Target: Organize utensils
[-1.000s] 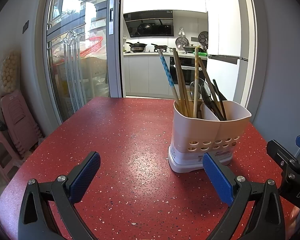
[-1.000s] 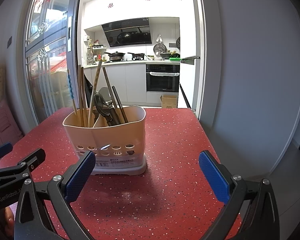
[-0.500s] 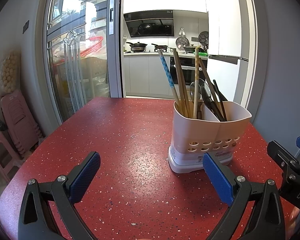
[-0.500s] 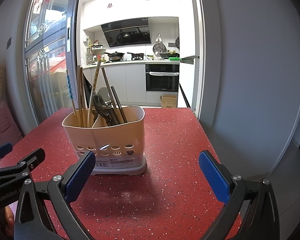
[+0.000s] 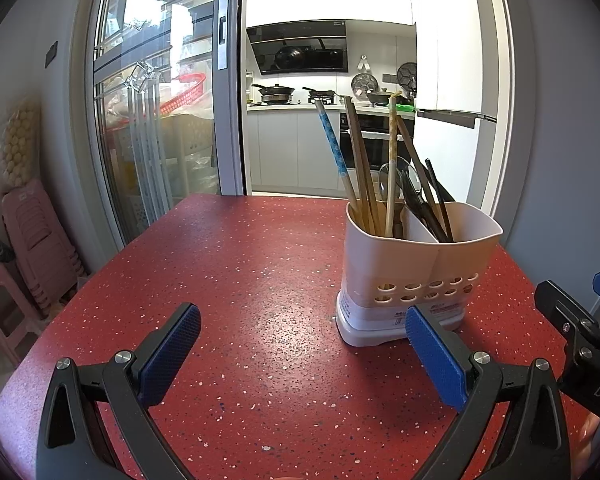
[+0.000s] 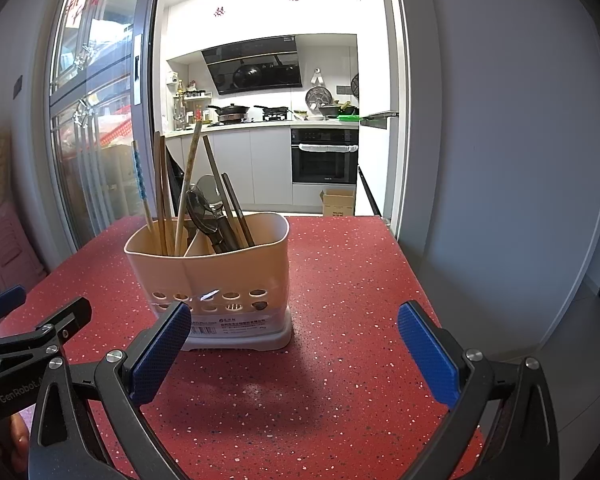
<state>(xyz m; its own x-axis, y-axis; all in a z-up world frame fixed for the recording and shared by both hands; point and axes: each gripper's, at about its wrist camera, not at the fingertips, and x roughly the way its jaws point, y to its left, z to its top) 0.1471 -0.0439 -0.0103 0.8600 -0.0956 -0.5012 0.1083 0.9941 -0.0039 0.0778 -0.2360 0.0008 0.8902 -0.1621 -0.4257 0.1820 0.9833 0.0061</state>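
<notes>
A cream two-compartment utensil holder [image 5: 414, 268] stands on the red speckled table [image 5: 240, 280]; it also shows in the right wrist view [image 6: 216, 280]. Its left compartment holds several chopsticks [image 5: 364, 168], one with a blue patterned handle [image 5: 334, 148]. Its right compartment holds dark spoons [image 6: 204, 208] and dark utensils. My left gripper [image 5: 302, 344] is open and empty, low over the table, left of and short of the holder. My right gripper [image 6: 294, 340] is open and empty, in front of the holder's right side.
The table's right edge [image 6: 412, 280] runs beside a grey wall. Pink stools [image 5: 32, 236] stand off the table's left side by a glass sliding door [image 5: 152, 120]. A kitchen with a stove and oven [image 6: 324, 156] lies beyond the far edge.
The right gripper has drifted slightly, so the holder sits a little further left in its view. The left gripper has not moved.
</notes>
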